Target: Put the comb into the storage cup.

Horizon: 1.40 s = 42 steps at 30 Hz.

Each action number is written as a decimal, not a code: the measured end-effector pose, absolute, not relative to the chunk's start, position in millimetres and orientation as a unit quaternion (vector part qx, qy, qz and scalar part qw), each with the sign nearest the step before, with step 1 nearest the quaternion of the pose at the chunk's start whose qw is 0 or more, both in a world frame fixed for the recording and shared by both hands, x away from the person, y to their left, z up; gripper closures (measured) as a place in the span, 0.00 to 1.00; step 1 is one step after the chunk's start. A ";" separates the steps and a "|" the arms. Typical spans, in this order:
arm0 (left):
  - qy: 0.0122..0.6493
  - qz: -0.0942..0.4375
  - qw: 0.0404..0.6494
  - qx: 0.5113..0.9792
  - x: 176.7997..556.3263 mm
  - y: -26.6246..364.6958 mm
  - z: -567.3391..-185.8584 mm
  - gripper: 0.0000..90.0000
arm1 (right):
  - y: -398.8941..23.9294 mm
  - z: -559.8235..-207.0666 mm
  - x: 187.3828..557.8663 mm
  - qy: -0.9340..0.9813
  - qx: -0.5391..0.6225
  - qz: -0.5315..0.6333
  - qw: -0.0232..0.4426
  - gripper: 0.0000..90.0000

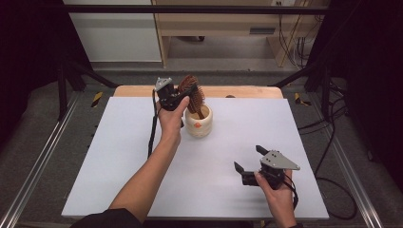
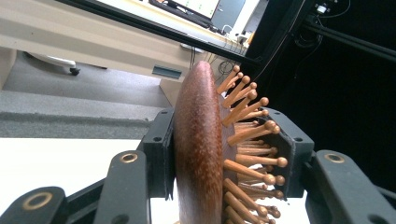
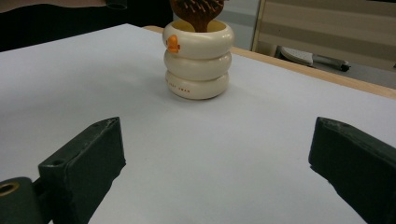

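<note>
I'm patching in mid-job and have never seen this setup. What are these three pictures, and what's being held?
No robot here: a person holds a hand-operated tool in each hand. The high view looks down on the white table. The other two come from cameras riding on each tool. The left tool is shut on the head of a wooden hairbrush, whose handle stands in a cream ringed cup with an orange mark. The right tool rests open near the table's front, holding nothing, and points toward the cup.
</note>
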<state>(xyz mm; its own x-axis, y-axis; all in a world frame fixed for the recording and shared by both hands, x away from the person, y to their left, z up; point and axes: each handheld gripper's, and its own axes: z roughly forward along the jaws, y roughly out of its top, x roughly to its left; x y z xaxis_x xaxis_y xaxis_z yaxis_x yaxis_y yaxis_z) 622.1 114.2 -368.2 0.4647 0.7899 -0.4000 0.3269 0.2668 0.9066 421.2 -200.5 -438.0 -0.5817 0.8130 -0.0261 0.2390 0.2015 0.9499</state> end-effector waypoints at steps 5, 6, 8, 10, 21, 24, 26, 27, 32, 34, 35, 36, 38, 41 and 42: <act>0.487 0.180 0.633 0.574 622.2 117.8 -370.1 0.55 | -200.4 -438.0 421.1 0.724 0.363 0.517 0.277 0.05; 0.488 0.179 0.634 0.573 622.0 118.1 -370.4 0.55 | -200.5 -438.0 421.1 0.723 0.364 0.518 0.276 0.05; 0.488 0.179 0.634 0.572 621.8 118.7 -370.7 0.55 | -200.5 -438.1 421.1 0.724 0.364 0.517 0.276 0.05; 0.488 0.179 0.634 0.572 621.7 118.9 -370.8 0.55 | -200.2 -438.1 421.0 0.724 0.364 0.517 0.276 0.05; 0.491 0.174 0.635 0.571 620.4 122.0 -371.5 0.54 | -199.5 -438.1 420.8 0.725 0.362 0.517 0.276 0.04; 0.491 0.174 0.635 0.571 620.3 122.6 -371.8 0.54 | -199.5 -438.1 421.0 0.724 0.363 0.517 0.276 0.04; 0.491 0.174 0.635 0.570 620.4 122.6 -372.0 0.54 | -199.5 -438.2 421.0 0.724 0.363 0.517 0.276 0.04; 0.491 0.174 0.635 0.570 620.4 122.5 -372.0 0.54 | -199.4 -438.1 421.0 0.725 0.363 0.517 0.276 0.04; 0.492 0.174 0.636 0.569 620.4 122.0 -372.1 0.54 | -199.6 -438.1 420.9 0.725 0.363 0.517 0.275 0.04; 0.492 0.174 0.635 0.569 620.3 122.5 -372.3 0.54 | -199.5 -438.1 420.9 0.725 0.363 0.517 0.276 0.04; 0.492 0.174 0.635 0.570 620.3 122.9 -372.5 0.54 | -199.4 -438.2 421.0 0.725 0.363 0.517 0.276 0.04; 0.492 0.174 0.635 0.569 620.3 123.0 -372.7 0.54 | -199.4 -438.2 421.0 0.725 0.363 0.517 0.275 0.04; 0.493 0.174 0.636 0.568 620.1 123.4 -372.9 0.54 | -199.4 -438.1 420.9 0.725 0.363 0.517 0.275 0.04; 0.492 0.174 0.636 0.569 619.6 123.8 -373.0 0.54 | -199.3 -438.2 420.9 0.725 0.363 0.516 0.275 0.04; 0.492 0.174 0.636 0.569 619.5 124.0 -372.9 0.54 | -199.2 -438.2 420.9 0.726 0.363 0.516 0.275 0.04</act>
